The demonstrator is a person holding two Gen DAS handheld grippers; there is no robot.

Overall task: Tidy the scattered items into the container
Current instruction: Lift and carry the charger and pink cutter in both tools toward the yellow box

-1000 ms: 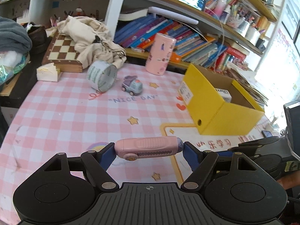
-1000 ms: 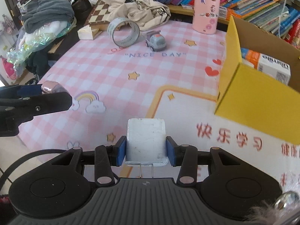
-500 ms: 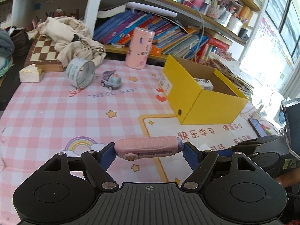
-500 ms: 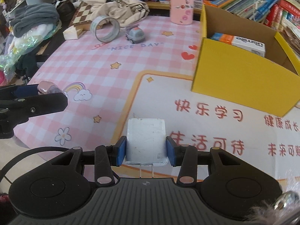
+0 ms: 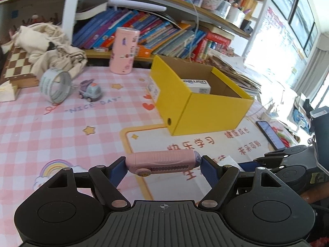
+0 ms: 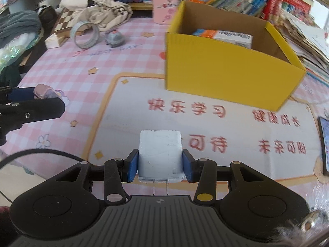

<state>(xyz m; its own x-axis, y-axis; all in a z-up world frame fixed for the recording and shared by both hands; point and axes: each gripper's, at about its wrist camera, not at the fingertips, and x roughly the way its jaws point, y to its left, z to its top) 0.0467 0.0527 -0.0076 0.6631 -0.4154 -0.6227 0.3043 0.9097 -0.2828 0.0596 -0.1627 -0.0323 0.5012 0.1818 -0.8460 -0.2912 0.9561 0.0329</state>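
I am gripping a rigid white charger (image 6: 160, 154) by its flat sides in my right claw (image 6: 160, 165), and a light, slick pink cutter (image 5: 162, 161) endwise in my left claw (image 5: 163, 164), both hanging over the counter (image 5: 51, 127) short of the yellow box (image 6: 226, 76).

— What surrounds the table (image 5: 30, 135)?
— Crowded bookshelves (image 5: 156, 30) behind a pink checked tablecloth (image 6: 67, 65), a white lamp (image 5: 135, 5) overhead.
— And the light?
— Strong daylight floods through a window (image 5: 273, 47) at right.
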